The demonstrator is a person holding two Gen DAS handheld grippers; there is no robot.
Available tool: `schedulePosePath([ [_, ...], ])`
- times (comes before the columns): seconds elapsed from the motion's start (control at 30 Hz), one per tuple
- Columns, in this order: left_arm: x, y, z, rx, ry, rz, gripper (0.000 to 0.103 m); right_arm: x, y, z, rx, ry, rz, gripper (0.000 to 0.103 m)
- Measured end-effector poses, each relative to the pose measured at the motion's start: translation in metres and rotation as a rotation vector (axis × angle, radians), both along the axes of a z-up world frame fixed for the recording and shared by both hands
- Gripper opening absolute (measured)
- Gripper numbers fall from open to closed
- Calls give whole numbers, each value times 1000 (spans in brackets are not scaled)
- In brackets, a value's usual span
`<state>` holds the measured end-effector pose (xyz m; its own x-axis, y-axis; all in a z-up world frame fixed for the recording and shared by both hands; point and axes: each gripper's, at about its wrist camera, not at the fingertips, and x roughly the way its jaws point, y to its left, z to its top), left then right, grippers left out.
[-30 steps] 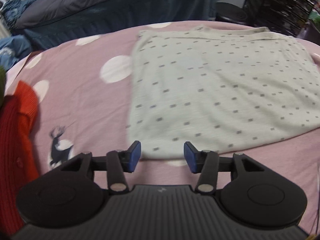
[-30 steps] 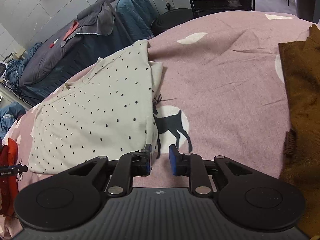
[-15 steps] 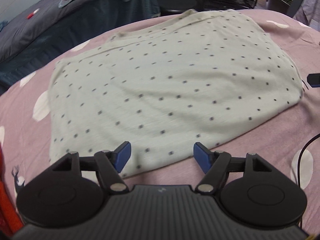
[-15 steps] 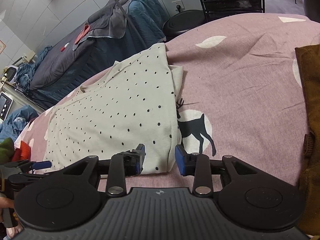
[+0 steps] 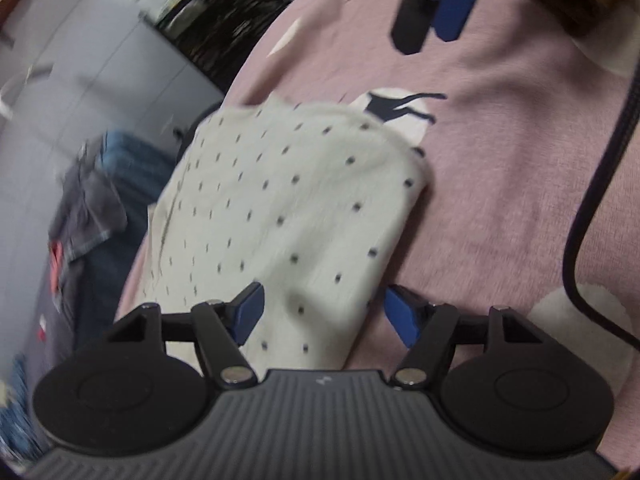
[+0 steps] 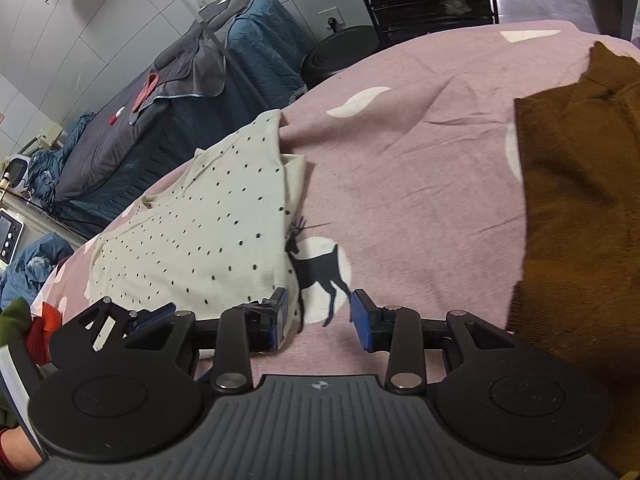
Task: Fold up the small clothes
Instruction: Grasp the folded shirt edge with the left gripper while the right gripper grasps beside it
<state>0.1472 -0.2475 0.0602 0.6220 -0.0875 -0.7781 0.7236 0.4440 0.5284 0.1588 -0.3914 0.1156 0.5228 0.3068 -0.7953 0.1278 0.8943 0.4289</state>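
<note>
The pink bedspread (image 6: 420, 152) fills both views, your work surface, with its white spots and a deer print (image 6: 320, 268). On it lies the cream dotted garment (image 6: 200, 232), already folded to a compact panel, its near corner toward you. To your right the brown knit (image 6: 580, 220) waits, likely next in the pile. A black cable (image 5: 592, 200) trails across the cover on the left view's far side. Your left gripper (image 5: 320, 312) sits low over the garment's near edge, jaws wide and straddling the cloth, pads not pressing it, nothing held. Your right gripper (image 6: 318, 316) hovers at the garment's right corner; its jaws have just been opening and stand wide, the left pad beside the cloth edge, only bedspread between them. Both look set to pinch that near hem for the next fold.
</note>
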Motion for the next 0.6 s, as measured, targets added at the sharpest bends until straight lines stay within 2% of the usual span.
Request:
schedulePosePath([
  [0.07, -3, -9, -2, 24, -37, -52, 66, -3, -4, -2, 5, 3, -9, 72],
  [0.13, -2, -17, -4, 22, -68, -83, 67, -7, -8, -5, 16, 5, -13, 75],
  [0.3, 4, -47, -21, 101, -200, -145, 67, -9, -10, -10, 27, 10, -10, 75],
  [0.37, 6, -57, -24, 123, -226, -165, 64, -6, -12, -11, 33, 11, -7, 75],
  [0.4, 9, -61, -24, 124, -210, -160, 57, -4, -12, -12, 35, 11, -6, 76],
  [0.43, 12, -65, -22, 108, -175, -142, 45, -1, -14, -13, 36, 9, -6, 76],
  [0.53, 31, -59, -14, 9, -33, -36, 20, 16, -19, -15, 60, -6, 5, 77],
  [0.6, 37, -54, -10, -33, 9, 20, 15, 32, -23, -16, 93, -26, 1, 81],
])
